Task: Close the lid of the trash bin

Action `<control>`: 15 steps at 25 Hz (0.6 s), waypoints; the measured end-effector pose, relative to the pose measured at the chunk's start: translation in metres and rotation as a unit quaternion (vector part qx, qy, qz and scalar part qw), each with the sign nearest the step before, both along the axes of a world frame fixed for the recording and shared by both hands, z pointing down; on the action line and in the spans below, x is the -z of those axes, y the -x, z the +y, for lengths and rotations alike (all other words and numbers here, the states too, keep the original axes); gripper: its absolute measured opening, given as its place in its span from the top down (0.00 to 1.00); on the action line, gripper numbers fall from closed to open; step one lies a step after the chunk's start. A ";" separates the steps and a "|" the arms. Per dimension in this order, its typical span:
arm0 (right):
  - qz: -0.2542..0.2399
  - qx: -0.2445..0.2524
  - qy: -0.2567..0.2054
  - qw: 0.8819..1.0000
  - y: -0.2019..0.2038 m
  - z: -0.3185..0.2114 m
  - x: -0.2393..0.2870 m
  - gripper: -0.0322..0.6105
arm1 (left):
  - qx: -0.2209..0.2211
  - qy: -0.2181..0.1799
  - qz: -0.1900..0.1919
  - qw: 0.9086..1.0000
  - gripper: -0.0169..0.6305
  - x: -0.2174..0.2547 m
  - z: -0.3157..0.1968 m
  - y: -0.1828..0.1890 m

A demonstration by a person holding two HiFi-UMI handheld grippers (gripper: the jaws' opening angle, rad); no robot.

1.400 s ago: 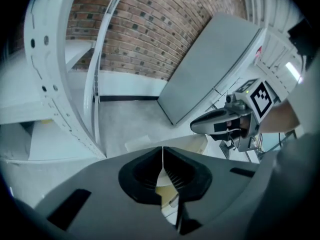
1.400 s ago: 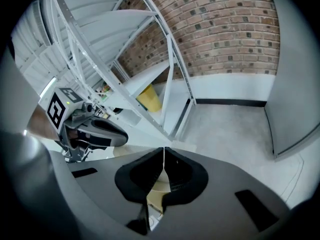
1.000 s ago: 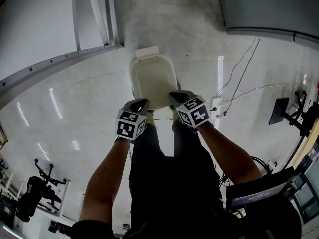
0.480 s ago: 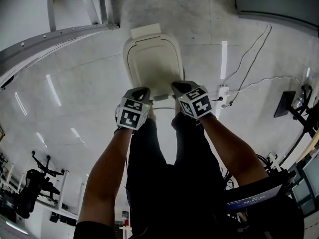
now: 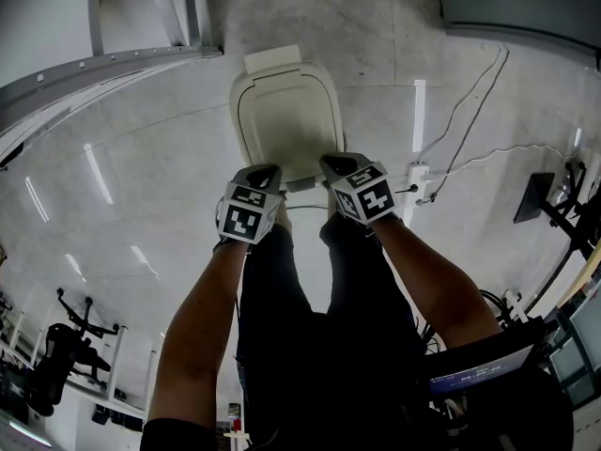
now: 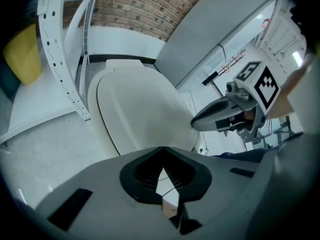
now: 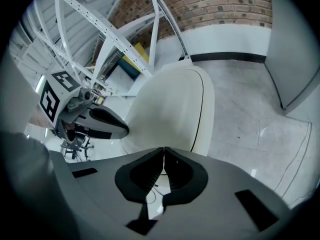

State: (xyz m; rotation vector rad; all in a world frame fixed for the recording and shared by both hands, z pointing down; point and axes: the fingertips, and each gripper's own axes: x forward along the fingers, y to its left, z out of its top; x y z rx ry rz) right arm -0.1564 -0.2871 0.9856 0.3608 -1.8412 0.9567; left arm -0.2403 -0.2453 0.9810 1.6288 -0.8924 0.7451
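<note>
The trash bin's cream lid (image 5: 286, 120) lies flat and shut on the bin, with its hinge block at the far end; I see no gap under it. My left gripper (image 5: 266, 170) and right gripper (image 5: 336, 163) hover side by side at the lid's near edge, each with its jaws shut on nothing. In the left gripper view the lid (image 6: 140, 114) fills the middle beyond my left gripper (image 6: 161, 153), and the right gripper (image 6: 220, 116) shows at the right. In the right gripper view the lid (image 7: 170, 109) lies beyond my right gripper (image 7: 163, 151), with the left gripper (image 7: 100, 121) at the left.
A white perforated metal frame (image 5: 113, 64) runs along the floor left of the bin. A power strip (image 5: 413, 184) with white cables lies to the right. A grey cabinet (image 5: 516, 7) stands at the far right, and a brick wall (image 7: 225, 6) behind the bin. The person's dark-trousered legs are below the grippers.
Since a second ago the head view has shifted and the bin appears slightly larger and higher in the frame. Both grippers stay shut at the lid's near edge.
</note>
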 end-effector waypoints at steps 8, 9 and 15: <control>-0.034 -0.028 -0.012 0.999 0.008 -0.016 0.027 0.94 | 0.052 -0.010 -0.002 0.999 0.98 0.026 0.001 0.017; -0.045 -0.037 -0.013 0.998 0.011 -0.020 0.039 0.94 | 0.060 -0.015 -0.007 0.998 0.98 0.038 0.001 0.023; -0.123 -0.063 -0.079 0.987 0.034 -0.081 0.148 0.94 | 0.103 -0.131 -0.003 0.986 0.98 0.144 -0.056 0.048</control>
